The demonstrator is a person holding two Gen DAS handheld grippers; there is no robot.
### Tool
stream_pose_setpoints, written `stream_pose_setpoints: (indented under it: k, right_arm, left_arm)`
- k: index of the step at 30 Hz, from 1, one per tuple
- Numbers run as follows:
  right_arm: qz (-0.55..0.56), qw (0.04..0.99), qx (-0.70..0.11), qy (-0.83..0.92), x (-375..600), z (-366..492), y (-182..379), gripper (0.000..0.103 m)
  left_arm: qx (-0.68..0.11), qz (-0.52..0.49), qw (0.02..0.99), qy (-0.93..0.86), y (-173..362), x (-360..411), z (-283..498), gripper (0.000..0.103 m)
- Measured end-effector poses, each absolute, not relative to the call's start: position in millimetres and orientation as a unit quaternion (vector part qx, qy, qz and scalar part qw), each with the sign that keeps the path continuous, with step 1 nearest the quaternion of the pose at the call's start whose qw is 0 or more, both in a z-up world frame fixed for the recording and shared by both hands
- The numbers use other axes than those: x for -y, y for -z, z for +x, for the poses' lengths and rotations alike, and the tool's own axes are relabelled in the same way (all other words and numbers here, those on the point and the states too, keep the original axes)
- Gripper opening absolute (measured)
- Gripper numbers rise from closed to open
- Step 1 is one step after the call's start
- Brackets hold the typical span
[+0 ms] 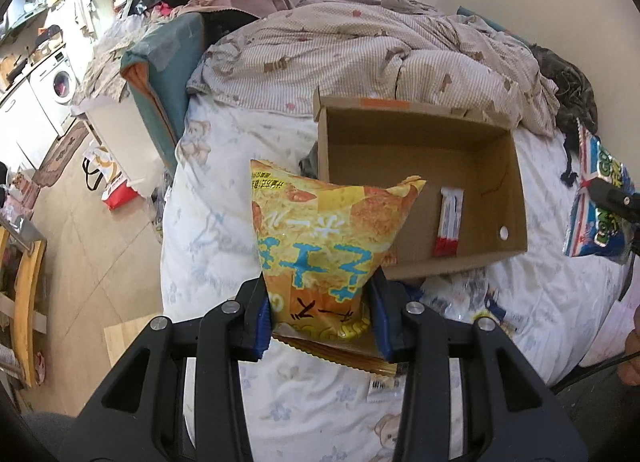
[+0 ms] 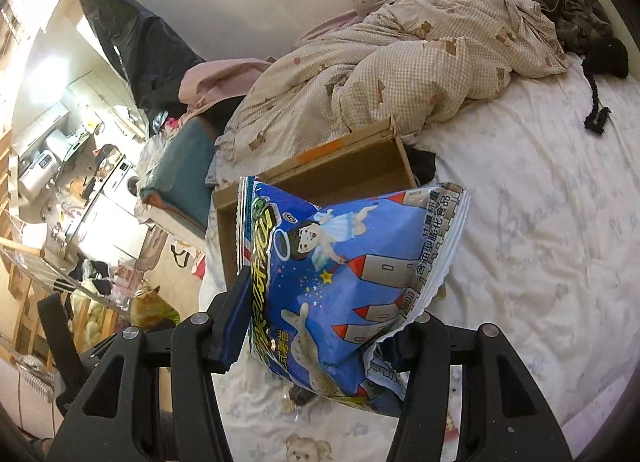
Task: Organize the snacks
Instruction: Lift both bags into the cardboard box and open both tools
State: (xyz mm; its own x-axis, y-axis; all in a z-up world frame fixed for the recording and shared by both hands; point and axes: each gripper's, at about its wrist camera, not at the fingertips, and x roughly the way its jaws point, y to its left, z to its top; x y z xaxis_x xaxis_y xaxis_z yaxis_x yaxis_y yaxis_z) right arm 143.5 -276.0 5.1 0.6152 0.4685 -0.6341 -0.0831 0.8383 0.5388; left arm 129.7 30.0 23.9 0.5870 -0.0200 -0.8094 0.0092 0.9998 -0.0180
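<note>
My left gripper (image 1: 320,318) is shut on a yellow-orange snack bag (image 1: 320,238), held above the bed just in front of an open cardboard box (image 1: 516,198). A red and white snack pack (image 1: 448,222) lies inside the box. At the right edge of the left wrist view, the blue snack bag (image 1: 596,218) hangs in my right gripper. In the right wrist view my right gripper (image 2: 316,338) is shut on this blue cartoon-printed bag (image 2: 344,286), with the cardboard box (image 2: 352,166) behind it.
The box rests on a white printed bed sheet (image 1: 208,222) beside a rumpled beige quilt (image 1: 360,46). More snack packs (image 1: 472,302) lie on the sheet near my left gripper. A dark garment (image 2: 560,2) lies at the bed's far corner. Floor and clutter (image 1: 100,230) lie to the left.
</note>
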Motion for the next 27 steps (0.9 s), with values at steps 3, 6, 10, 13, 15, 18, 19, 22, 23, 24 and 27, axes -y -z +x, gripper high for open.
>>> stream_pose_setpoints:
  k: [3,6,10,13,15,18,19,22,23,24,27]
  right_arm:
    - [0.238,0.867,-0.41,-0.153,277,154,-2,0.056]
    - [0.24,0.866,-0.413,-0.147,279,167,1,0.056]
    - [0.243,0.864,-0.419,-0.139,281,185,10,0.056]
    - [0.239,0.862,-0.426,-0.138,279,198,16,0.056]
    - [0.234,0.86,-0.431,-0.138,275,206,22,0.056]
    - [0.224,0.858,-0.441,-0.137,269,218,33,0.056]
    - [0.222,0.856,-0.447,-0.135,267,222,38,0.056]
    - [0.213,0.842,-0.477,-0.139,259,232,55,0.056]
    - [0.208,0.837,-0.485,-0.144,256,234,61,0.056]
    - [0.201,0.836,-0.489,-0.146,253,235,65,0.056]
    - [0.168,0.833,-0.509,-0.14,245,238,80,0.056]
  left_arm:
    - [-0.454,-0.01,0.891,0.011,-28,-29,143,0.036]
    - [-0.453,-0.009,0.891,0.016,-31,-25,157,0.036]
    - [-0.452,-0.004,0.892,0.021,-31,-15,175,0.036]
    - [-0.451,0.0,0.892,0.028,-30,-7,189,0.036]
    - [-0.452,0.005,0.891,0.033,-27,0,196,0.036]
    - [-0.458,0.009,0.888,0.039,-18,9,208,0.036]
    - [-0.46,0.01,0.887,0.04,-14,12,212,0.036]
    - [-0.453,0.02,0.891,0.029,-2,17,218,0.036]
    - [-0.447,0.027,0.894,0.022,3,18,217,0.036]
    - [-0.44,0.036,0.897,0.017,9,20,217,0.036]
    - [-0.45,0.043,0.892,0.02,24,25,222,0.036]
